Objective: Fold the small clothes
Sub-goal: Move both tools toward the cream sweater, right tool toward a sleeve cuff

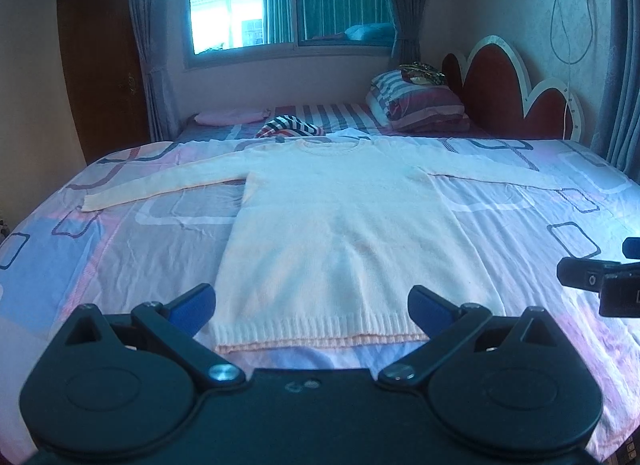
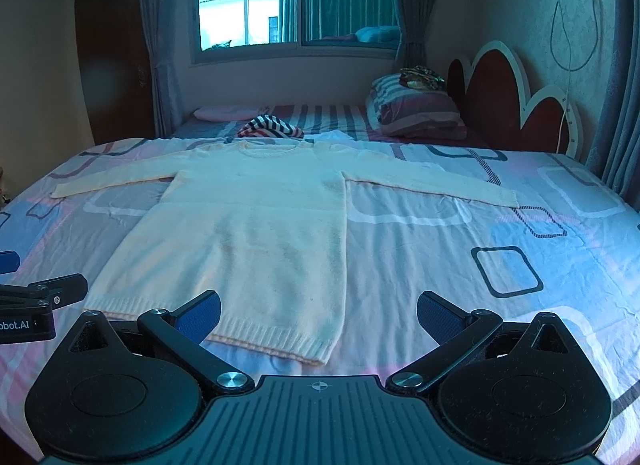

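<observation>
A cream long-sleeved knit sweater [image 1: 340,225] lies flat on the bed, front up, both sleeves spread out sideways, ribbed hem nearest me. It also shows in the right wrist view [image 2: 248,233]. My left gripper [image 1: 312,311] is open and empty, hovering just above the hem, its blue pads [image 1: 192,307] either side of the sweater's width. My right gripper [image 2: 319,317] is open and empty above the hem's right corner. Each gripper shows at the edge of the other's view: the right [image 1: 600,281], the left [image 2: 36,301].
The bed sheet [image 2: 460,265] is pale with pink, blue and square-outline patterns. A striped garment [image 1: 290,127] and a pink item [image 1: 230,117] lie beyond the collar. Striped pillows [image 1: 420,101] and a red headboard [image 1: 504,93] stand at the right.
</observation>
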`<action>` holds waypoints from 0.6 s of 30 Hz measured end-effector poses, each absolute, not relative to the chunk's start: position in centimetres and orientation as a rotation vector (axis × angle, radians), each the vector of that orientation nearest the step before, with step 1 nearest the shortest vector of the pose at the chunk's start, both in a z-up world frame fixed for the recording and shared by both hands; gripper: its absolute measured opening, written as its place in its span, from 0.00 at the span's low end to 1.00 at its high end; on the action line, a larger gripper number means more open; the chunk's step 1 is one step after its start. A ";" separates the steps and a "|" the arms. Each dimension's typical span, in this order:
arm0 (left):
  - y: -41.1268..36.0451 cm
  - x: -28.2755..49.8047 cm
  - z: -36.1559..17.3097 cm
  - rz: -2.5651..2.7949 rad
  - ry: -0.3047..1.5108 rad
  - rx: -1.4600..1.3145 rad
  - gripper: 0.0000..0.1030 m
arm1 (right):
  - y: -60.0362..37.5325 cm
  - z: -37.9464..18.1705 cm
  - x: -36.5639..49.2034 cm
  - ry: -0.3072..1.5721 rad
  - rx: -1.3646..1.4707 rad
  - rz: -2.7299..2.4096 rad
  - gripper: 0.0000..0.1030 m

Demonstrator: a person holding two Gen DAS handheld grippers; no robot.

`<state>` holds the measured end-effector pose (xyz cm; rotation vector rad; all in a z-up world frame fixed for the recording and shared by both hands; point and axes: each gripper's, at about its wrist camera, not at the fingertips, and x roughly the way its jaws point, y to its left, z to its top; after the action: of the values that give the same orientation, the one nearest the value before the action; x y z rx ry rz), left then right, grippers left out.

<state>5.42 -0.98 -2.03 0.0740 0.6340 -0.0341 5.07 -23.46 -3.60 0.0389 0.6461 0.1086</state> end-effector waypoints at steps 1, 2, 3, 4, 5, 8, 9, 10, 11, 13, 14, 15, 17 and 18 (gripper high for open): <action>-1.1 5.9 -2.1 -0.037 0.639 0.077 0.99 | -23.6 -3.7 5.5 0.646 0.039 0.108 1.00; -1.2 6.4 -2.2 -0.041 0.646 0.081 0.99 | -23.7 -3.7 6.0 0.646 0.038 0.106 1.00; -1.4 7.0 -2.4 -0.047 0.653 0.084 0.99 | -23.9 -3.8 6.6 0.647 0.039 0.102 1.00; -1.4 7.5 -2.5 -0.052 0.658 0.086 0.99 | -24.1 -3.9 7.2 0.648 0.042 0.099 1.00; -1.6 8.1 -2.7 -0.056 0.662 0.088 0.99 | -24.3 -4.0 7.8 0.651 0.044 0.094 1.00; -1.9 9.6 -3.1 -0.048 0.654 0.097 0.99 | -25.0 -4.3 9.6 0.664 0.045 0.077 1.00; -2.0 10.2 -3.2 -0.045 0.649 0.097 0.99 | -25.3 -4.5 10.2 0.665 0.046 0.071 1.00; -2.1 10.9 -3.2 -0.050 0.651 0.094 0.99 | -25.6 -4.6 10.9 0.668 0.048 0.065 1.00; -2.2 11.8 -3.4 -0.058 0.658 0.086 0.99 | -26.0 -4.7 11.4 0.673 0.051 0.057 1.00; -2.3 13.6 -3.7 -0.094 0.695 0.046 0.99 | -26.7 -5.0 12.7 0.682 0.055 0.041 1.00; -2.3 14.5 -3.8 -0.110 0.716 0.022 0.99 | -26.9 -5.2 13.3 0.689 0.056 0.033 1.00; -2.3 15.3 -4.0 -0.114 0.726 0.005 0.99 | -27.3 -5.5 13.9 0.695 0.055 0.024 1.00; -2.5 16.5 -4.2 -0.110 0.728 0.003 0.99 | -28.0 -5.8 15.1 0.704 0.056 0.006 1.00; -2.6 17.1 -4.3 -0.112 0.728 0.006 0.99 | -28.2 -6.0 15.6 0.706 0.060 -0.003 1.00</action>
<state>17.10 -2.64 -4.33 0.0061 0.7277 -0.1115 15.58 -28.24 -6.01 0.0599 0.7058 -0.0032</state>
